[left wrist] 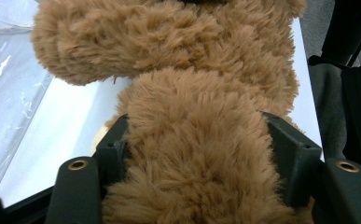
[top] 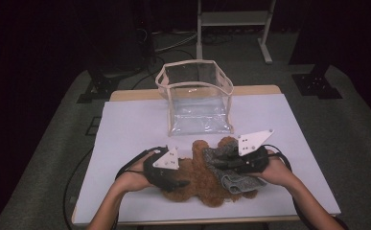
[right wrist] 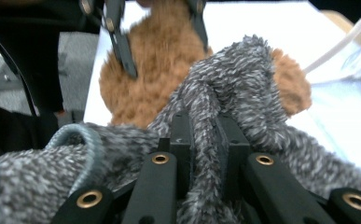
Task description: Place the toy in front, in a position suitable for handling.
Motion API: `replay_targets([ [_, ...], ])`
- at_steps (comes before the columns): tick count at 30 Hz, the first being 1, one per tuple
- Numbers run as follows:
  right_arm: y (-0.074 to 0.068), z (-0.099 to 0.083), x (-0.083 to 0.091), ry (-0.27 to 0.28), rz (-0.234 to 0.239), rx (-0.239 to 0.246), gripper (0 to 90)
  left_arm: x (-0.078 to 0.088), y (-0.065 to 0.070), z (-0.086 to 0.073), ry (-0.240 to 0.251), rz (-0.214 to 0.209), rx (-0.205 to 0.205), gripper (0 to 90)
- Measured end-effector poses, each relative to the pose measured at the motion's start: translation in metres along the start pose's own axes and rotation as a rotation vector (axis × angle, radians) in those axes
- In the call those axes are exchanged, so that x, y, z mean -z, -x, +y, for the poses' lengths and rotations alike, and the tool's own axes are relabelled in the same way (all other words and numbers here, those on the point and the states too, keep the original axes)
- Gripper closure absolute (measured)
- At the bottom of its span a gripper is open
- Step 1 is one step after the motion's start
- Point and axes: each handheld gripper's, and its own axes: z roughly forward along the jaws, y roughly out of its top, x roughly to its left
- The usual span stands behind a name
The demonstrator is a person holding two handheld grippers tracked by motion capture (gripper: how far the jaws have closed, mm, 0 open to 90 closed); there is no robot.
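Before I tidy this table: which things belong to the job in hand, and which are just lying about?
In the job:
- fluffy brown teddy bear, gripped by the left gripper
- grey knitted garment, pinched in the right gripper

Lying about:
- clear plastic bag with beige trim, standing open on the white table
- white metal stand behind the table

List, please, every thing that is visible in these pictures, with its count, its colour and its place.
teddy bear: one, brown, lying on the near middle of the mat.
knitted garment: one, grey, draped on the bear's right part.
clear bag: one, transparent with cream trim, standing open at the mat's far middle.
mat: one, white, covering the table.
table: one, wooden, edge showing beyond the mat.
left gripper: one, black, jaws around a bear limb.
right gripper: one, black, pinching the grey garment.
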Motion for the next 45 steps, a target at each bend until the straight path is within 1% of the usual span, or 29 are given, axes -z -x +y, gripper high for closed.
replay_targets([
  [5, 0.002, -0.015, 0.006, 0.018, 0.000, -0.051, 79.2, 0.013, -0.003, -0.001, 0.016, 0.016, 0.017, 26.1],
  [7, 0.001, -0.022, 0.010, 0.037, -0.004, -0.071, 79.2, 0.021, -0.003, -0.003, 0.013, 0.024, 0.013, 25.4],
  [9, 0.001, -0.026, 0.015, 0.052, -0.016, -0.081, 79.0, 0.026, -0.003, -0.006, 0.013, 0.026, 0.022, 25.6],
  [10, 0.001, -0.028, 0.019, 0.064, -0.022, -0.090, 78.9, 0.028, -0.003, -0.010, 0.001, 0.025, 0.027, 25.8],
  [12, 0.000, -0.036, 0.029, 0.062, -0.055, -0.091, 78.5, 0.029, -0.003, -0.015, -0.019, 0.027, 0.033, 25.8],
  [13, -0.001, -0.039, 0.034, 0.068, -0.067, -0.100, 78.5, 0.029, -0.003, -0.018, -0.009, 0.022, 0.050, 25.9],
  [14, -0.001, -0.046, 0.040, 0.076, -0.079, -0.116, 78.5, 0.029, -0.004, -0.020, -0.006, 0.016, 0.053, 26.1],
  [16, -0.003, -0.057, 0.045, 0.069, -0.093, -0.140, 78.5, 0.028, -0.005, -0.023, 0.000, 0.005, 0.059, 27.8],
  [18, -0.005, -0.072, 0.045, 0.039, -0.097, -0.171, 78.5, 0.025, -0.004, -0.025, 0.012, -0.005, 0.067, 29.6],
  [19, -0.006, -0.076, 0.045, 0.027, -0.099, -0.177, 78.5, 0.021, -0.004, -0.026, 0.014, -0.008, 0.075, 30.0],
  [20, -0.006, -0.083, 0.044, 0.009, -0.100, -0.193, 78.5, 0.019, -0.003, -0.026, 0.013, -0.011, 0.075, 30.4],
  [21, -0.006, -0.087, 0.043, 0.002, -0.101, -0.201, 78.5, 0.017, -0.003, -0.027, 0.021, -0.015, 0.080, 30.7],
  [24, -0.005, -0.096, 0.044, 0.013, -0.099, -0.230, 78.5, 0.016, -0.003, -0.025, 0.016, -0.013, 0.076, 31.3],
  [29, -0.004, -0.091, 0.045, 0.005, -0.097, -0.211, 78.6, 0.013, -0.001, -0.022, 0.008, -0.005, 0.060, 32.4],
  [31, -0.003, -0.087, 0.048, 0.014, -0.093, -0.205, 78.6, 0.010, -0.002, -0.019, 0.006, -0.004, 0.052, 32.6],
  [33, -0.001, -0.081, 0.052, 0.026, -0.094, -0.198, 78.6, 0.007, -0.002, -0.016, 0.011, -0.006, 0.048, 32.7],
  [35, 0.001, -0.071, 0.056, 0.037, -0.099, -0.179, 78.6, 0.004, -0.003, -0.012, 0.009, -0.008, 0.044, 32.7],
  [37, 0.002, -0.062, 0.058, 0.037, -0.103, -0.161, 78.7, -0.001, -0.004, -0.007, 0.005, -0.011, 0.031, 32.7],
  [38, 0.004, -0.056, 0.058, 0.044, -0.102, -0.146, 78.6, -0.002, -0.004, -0.005, 0.007, -0.012, 0.031, 32.7],
  [41, 0.006, -0.044, 0.059, 0.066, -0.096, -0.127, 78.6, -0.009, -0.004, 0.001, 0.007, -0.017, 0.018, 32.8],
  [42, 0.006, -0.041, 0.058, 0.064, -0.100, -0.120, 78.6, -0.010, -0.005, 0.003, 0.004, -0.016, 0.014, 32.8],
  [43, 0.006, -0.042, 0.058, 0.061, -0.102, -0.119, 78.6, -0.011, -0.005, 0.004, 0.004, -0.016, 0.017, 32.8],
  [45, 0.006, -0.047, 0.058, 0.063, -0.102, -0.134, 78.6, -0.012, -0.005, 0.004, 0.008, -0.015, 0.019, 32.8],
])
